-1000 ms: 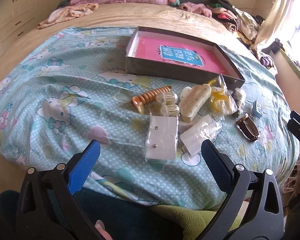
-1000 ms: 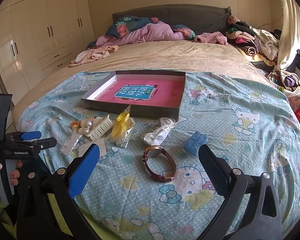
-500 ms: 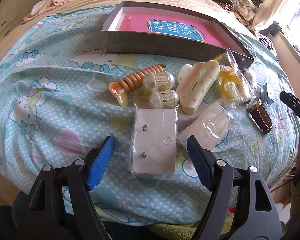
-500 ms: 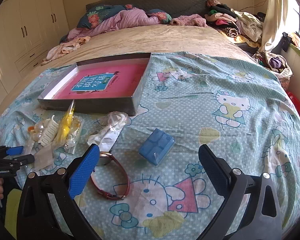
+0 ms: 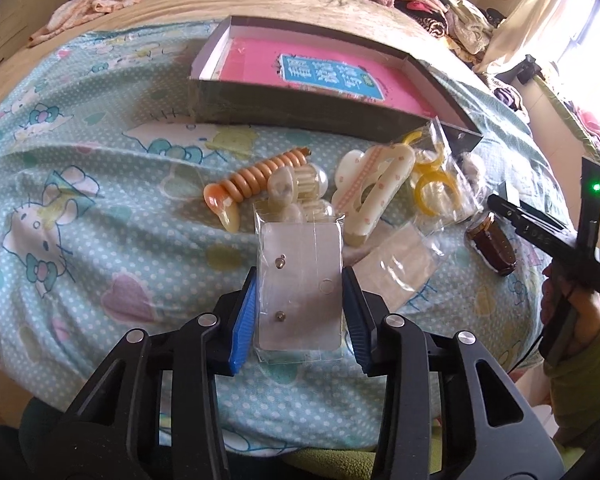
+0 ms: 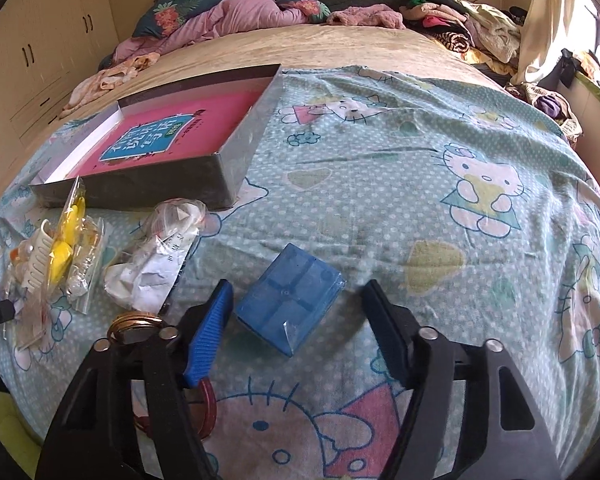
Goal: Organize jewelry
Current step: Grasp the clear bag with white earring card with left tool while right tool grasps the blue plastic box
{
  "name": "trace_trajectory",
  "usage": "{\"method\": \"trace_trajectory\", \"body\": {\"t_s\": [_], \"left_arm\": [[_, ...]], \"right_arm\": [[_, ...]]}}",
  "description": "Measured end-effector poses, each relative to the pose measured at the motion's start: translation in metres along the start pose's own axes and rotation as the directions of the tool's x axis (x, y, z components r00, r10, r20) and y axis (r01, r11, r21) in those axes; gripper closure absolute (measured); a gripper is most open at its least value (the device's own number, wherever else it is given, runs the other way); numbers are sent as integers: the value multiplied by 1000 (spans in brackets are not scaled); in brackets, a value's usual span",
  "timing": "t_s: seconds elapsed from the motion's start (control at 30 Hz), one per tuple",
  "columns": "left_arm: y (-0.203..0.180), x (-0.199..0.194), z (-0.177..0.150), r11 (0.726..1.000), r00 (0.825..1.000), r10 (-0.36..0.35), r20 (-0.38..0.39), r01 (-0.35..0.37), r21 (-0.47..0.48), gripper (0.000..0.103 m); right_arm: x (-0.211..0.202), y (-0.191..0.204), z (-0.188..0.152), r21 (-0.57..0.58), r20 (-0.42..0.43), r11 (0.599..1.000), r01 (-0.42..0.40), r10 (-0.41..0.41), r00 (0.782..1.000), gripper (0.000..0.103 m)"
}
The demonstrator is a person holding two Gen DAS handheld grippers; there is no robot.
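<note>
A clear bag with an earring card (image 5: 300,284) lies on the bedspread. My left gripper (image 5: 300,312) straddles it, its blue pads against both sides of the bag. Beyond lie an orange spiral hair tie (image 5: 252,178), pearl clips (image 5: 300,184), a cream claw clip (image 5: 374,186), bagged yellow rings (image 5: 436,188) and a brown watch (image 5: 494,246). A small blue box (image 6: 290,302) sits between my right gripper's (image 6: 296,332) open jaws, not touched. The watch (image 6: 136,326) shows partly behind its left finger.
A grey tray box with a pink bottom (image 5: 312,120) (image 6: 236,160) stands behind the jewelry. A crumpled clear bag with paper (image 6: 156,258) lies left of the blue box. Clothes and pillows pile at the bed's far end (image 6: 260,12). The bed edge is just below both grippers.
My left gripper moved forward and narrowed onto the earring bag. My right gripper moved forward and down to the blue box and narrowed a little.
</note>
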State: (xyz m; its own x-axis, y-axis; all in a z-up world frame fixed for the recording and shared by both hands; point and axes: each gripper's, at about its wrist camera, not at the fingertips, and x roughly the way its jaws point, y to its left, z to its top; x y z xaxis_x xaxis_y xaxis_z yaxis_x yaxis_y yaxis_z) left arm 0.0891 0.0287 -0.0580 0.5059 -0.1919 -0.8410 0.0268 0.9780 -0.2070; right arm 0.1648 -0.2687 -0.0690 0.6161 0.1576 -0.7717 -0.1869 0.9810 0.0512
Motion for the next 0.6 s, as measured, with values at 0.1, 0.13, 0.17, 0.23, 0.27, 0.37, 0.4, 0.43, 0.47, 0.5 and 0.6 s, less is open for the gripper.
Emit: {"method": "trace_trajectory", "body": {"t_s": [0.1,0.13,0.17,0.23,0.27,0.37,0.4,0.43,0.47,0.5,0.6], "left_arm": [[5,-8,6,1000,1000,-13,20,13,-13,71],[7,-10,9,1000,1000,-16,25,17,-17,71],[10,-12,13,1000,999,-15,33,16,-22,71],[16,-15,21,999,999,-7,46,8,-38,71],[20,-16,27,999,999,-7,53,9,-48,71],[30,-21,42,998,997,5,76,0,-66,71],[33,-22,47,997,996,10,84,-4,-71,71],[36,-23,52,997,996,13,92,-6,-75,71],[39,-25,58,997,995,18,101,-10,-80,71],[42,-26,62,996,994,21,109,-12,-83,71],[49,-28,79,995,990,37,133,-25,-94,71]], "right_arm": [[-6,-8,-1,25,14,999,-38,38,999,54],[-9,-11,0,39,22,998,-54,53,998,54],[-12,-13,0,44,29,997,-61,60,998,54],[-20,-15,2,51,50,997,-61,58,997,54],[-24,-16,4,53,58,996,-68,64,996,54],[-38,-17,11,50,92,996,-74,69,993,54],[-43,-16,15,46,103,996,-78,73,992,54],[-47,-15,18,41,115,996,-82,77,990,54],[-51,-13,23,35,127,996,-88,82,988,54],[-53,-12,28,30,139,995,-94,89,986,54],[-61,-6,43,12,173,994,-107,104,979,54]]}}
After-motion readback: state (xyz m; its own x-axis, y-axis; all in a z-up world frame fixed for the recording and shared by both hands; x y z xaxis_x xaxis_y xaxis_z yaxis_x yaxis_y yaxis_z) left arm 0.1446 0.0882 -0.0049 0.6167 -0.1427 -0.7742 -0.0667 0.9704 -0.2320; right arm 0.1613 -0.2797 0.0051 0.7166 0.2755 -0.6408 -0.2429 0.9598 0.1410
